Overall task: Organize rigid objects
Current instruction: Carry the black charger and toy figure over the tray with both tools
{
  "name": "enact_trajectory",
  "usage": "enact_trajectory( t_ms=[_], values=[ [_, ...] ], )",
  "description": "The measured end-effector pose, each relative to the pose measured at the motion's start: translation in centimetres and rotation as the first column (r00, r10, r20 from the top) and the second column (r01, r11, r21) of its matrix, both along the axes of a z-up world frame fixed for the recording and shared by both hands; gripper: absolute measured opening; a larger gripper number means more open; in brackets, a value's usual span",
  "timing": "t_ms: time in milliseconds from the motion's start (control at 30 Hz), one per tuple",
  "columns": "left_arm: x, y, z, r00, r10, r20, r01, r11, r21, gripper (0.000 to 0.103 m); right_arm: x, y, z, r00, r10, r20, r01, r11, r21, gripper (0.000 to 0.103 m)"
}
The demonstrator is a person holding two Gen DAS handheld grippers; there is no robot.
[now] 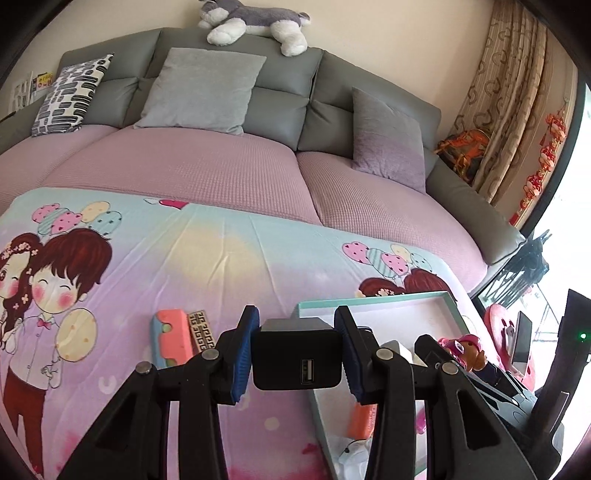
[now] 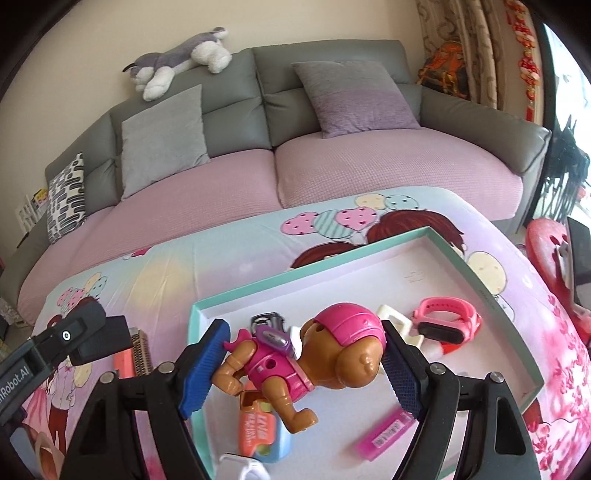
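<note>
Evidently for sorting, the left gripper (image 1: 296, 356) clamped a black charger (image 1: 296, 360) while the right gripper (image 2: 303, 363) pinched a toy pup (image 2: 317, 363) above the tray (image 2: 480, 291), whose pink watch (image 2: 448, 323) lay at two o'clock.

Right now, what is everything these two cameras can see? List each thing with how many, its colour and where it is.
Charger block: one, black, clamped in the left gripper.
Toy puppy figure: one, brown and pink, clamped in the right gripper above the tray.
Tray: one, teal rim and white floor, on the cartoon blanket.
Smartwatch: one, pink, in the tray.
Tube: one, pink, on the tray's near part.
Cartoon blanket: one, pastel, beneath the tray.
Sofa: one, grey with a lilac seat cover, behind.
Cushions: four, three grey, one patterned, on the sofa.
Plush husky: one, grey and white, atop the sofa back.
Left gripper: black, blue pads.
Right gripper: the same.
</note>
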State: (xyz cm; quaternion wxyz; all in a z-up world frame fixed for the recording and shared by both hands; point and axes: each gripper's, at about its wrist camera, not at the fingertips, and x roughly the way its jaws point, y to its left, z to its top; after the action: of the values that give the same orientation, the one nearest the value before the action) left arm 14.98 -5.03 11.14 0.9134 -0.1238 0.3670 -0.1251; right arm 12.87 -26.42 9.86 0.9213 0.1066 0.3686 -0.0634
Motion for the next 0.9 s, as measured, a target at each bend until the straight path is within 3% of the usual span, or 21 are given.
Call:
enact_trajectory(
  t_ms=[233,433,900],
  values=[
    [1.5,-3.7,-0.1,0.999,-0.047,-0.016,0.047,0.999,0.026,0.044,-0.3,-3.0,-0.6,0.996,-0.080,-0.030,0.081,0.997,0.018,0.082],
    [2.8,-5.7,-1.6,0.998,-0.051,-0.032,0.051,0.999,0.016,0.044,-0.2,-3.8,-1.0,0.994,-0.095,-0.057,0.095,0.995,0.012,0.082],
    [2.9,-8.2,-5.2,0.996,-0.064,-0.059,0.069,0.993,0.093,0.044,0.2,-4.8,-3.4,0.979,-0.112,-0.168,0.115,0.993,0.012,0.083]
  ],
)
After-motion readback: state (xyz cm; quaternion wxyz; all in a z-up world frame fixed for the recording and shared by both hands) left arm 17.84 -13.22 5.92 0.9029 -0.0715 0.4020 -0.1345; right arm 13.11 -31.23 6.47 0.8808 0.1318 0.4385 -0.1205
